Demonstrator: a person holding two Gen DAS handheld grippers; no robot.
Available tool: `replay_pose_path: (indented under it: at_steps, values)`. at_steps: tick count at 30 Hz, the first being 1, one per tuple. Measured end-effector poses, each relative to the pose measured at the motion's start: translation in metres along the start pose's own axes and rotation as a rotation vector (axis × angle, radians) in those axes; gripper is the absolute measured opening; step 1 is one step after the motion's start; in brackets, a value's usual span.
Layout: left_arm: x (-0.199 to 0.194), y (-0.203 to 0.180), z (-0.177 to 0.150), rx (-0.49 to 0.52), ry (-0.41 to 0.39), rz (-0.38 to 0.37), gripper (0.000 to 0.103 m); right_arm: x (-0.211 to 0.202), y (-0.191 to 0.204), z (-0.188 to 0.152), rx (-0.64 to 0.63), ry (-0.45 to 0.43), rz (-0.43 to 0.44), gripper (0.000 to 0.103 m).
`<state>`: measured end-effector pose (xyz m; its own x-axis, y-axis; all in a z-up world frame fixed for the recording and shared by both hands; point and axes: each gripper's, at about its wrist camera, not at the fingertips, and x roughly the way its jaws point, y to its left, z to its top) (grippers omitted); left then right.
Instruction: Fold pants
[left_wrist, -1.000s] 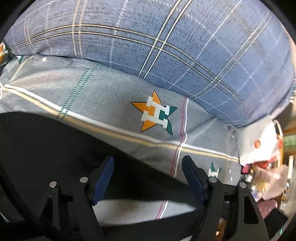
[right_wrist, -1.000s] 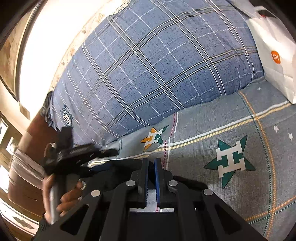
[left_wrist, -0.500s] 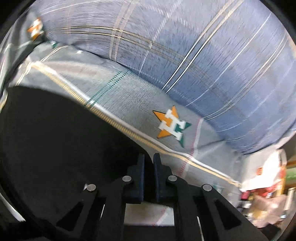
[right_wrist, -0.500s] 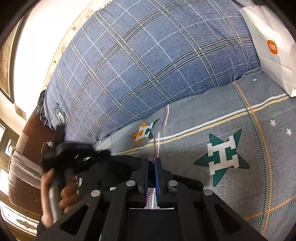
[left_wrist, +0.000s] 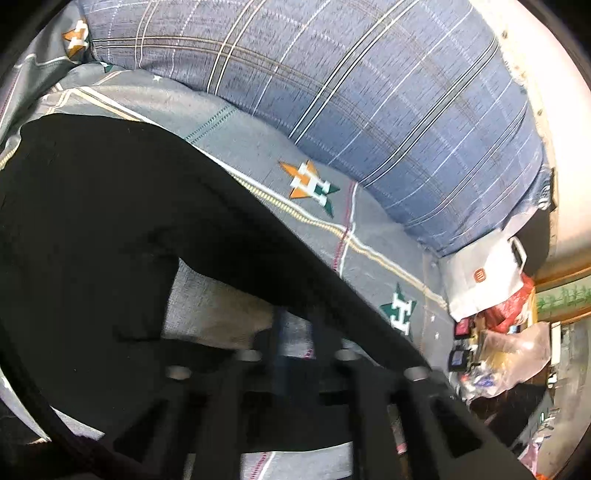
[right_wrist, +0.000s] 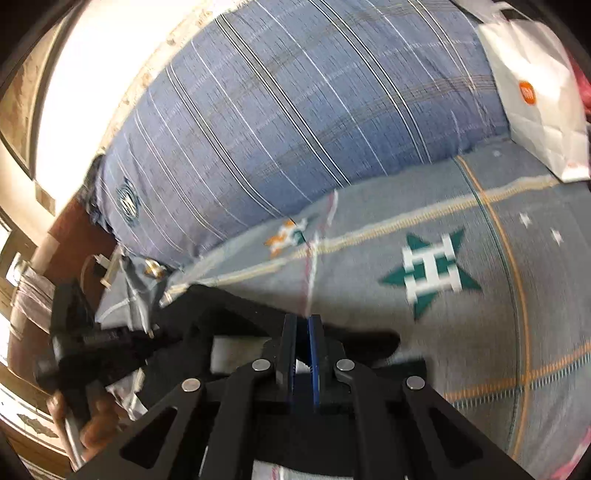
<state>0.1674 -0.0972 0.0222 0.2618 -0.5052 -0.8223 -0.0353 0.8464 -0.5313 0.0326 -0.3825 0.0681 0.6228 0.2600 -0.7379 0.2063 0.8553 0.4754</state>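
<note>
**Black pants lifted over a starry bed sheet**

Closest to the left camera is the left gripper (left_wrist: 297, 332). It looks smeared, so its two fingers are hard to make out. They are moving apart right now. A bit of grey sheet shows between them, and I cannot tell if any cloth is still caught there.

The black pants (left_wrist: 110, 221) hang right in front of that gripper. They fill the left and middle of the left wrist view. One dark strip runs down to the right across the gripper's top. Under the lifted cloth you can see the grey bed sheet (left_wrist: 229, 302).

In the right wrist view, the right gripper (right_wrist: 302, 343) has its two blue pads pressed tight together. They pinch an edge of the black pants (right_wrist: 229, 310). The cloth spreads out to both sides of the fingers. On the left of that view a hand (right_wrist: 88, 424) holds the dark handle of the other gripper.

Farther back, the sheet has a green star (right_wrist: 430, 271) and an orange and green star (left_wrist: 309, 184) printed on it. Behind them lies a big blue checked pillow (right_wrist: 295, 110). Beside the pillow, at the far right, stands a white paper bag (right_wrist: 535, 92) with an orange mark.
</note>
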Motion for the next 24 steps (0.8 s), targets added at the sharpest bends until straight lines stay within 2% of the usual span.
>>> replay_pose_path:
  at_steps: [1,2,3,5,7,10,11,12,13,15,17,19,20,24]
  values:
    - [0.003,-0.002,0.002,0.015,0.007,0.017,0.057,-0.002,0.001,-0.007,-0.004,0.003,-0.003,0.006]
    - [0.004,-0.004,0.003,0.026,0.004,0.034,0.064,-0.004,0.003,-0.014,-0.008,0.004,-0.001,0.006]
    - [0.004,-0.005,0.004,0.026,-0.009,0.046,0.064,-0.004,0.003,-0.019,-0.013,0.008,-0.002,0.006]
    - [0.002,-0.007,0.004,0.016,-0.035,0.026,0.064,-0.003,0.004,-0.026,-0.029,0.022,-0.018,0.006]
    - [0.007,-0.009,0.007,0.009,-0.023,0.025,0.064,0.000,0.001,-0.027,-0.029,0.033,-0.032,0.006]
    - [0.021,-0.012,0.015,-0.008,-0.020,0.065,0.063,-0.001,-0.002,-0.026,-0.022,0.030,-0.026,0.006]
    - [0.026,-0.014,0.019,0.006,-0.022,0.085,0.051,0.000,-0.002,-0.026,-0.025,0.030,-0.028,0.006]
    - [0.031,-0.017,0.022,0.027,-0.018,0.109,0.017,0.001,-0.001,-0.025,-0.033,0.032,-0.034,0.006]
    - [0.035,-0.019,0.024,0.037,-0.007,0.142,0.003,0.002,-0.001,-0.025,-0.037,0.035,-0.040,0.006]
    - [0.031,-0.021,0.022,0.033,-0.018,0.125,0.005,0.006,-0.005,-0.022,-0.040,0.045,-0.059,0.006]
    - [0.013,-0.027,0.013,0.060,-0.085,0.108,0.005,0.007,-0.011,-0.015,-0.026,0.041,-0.068,0.006]
    - [-0.009,-0.035,-0.005,0.088,-0.171,0.061,0.005,-0.001,-0.019,-0.008,-0.004,0.007,-0.044,0.006]
    - [-0.015,-0.036,-0.013,0.099,-0.188,0.052,0.005,-0.008,-0.020,-0.005,-0.001,-0.019,-0.041,0.006]
    - [-0.011,-0.026,-0.054,0.128,-0.148,0.042,0.004,-0.021,-0.023,-0.007,-0.010,-0.051,-0.063,0.006]
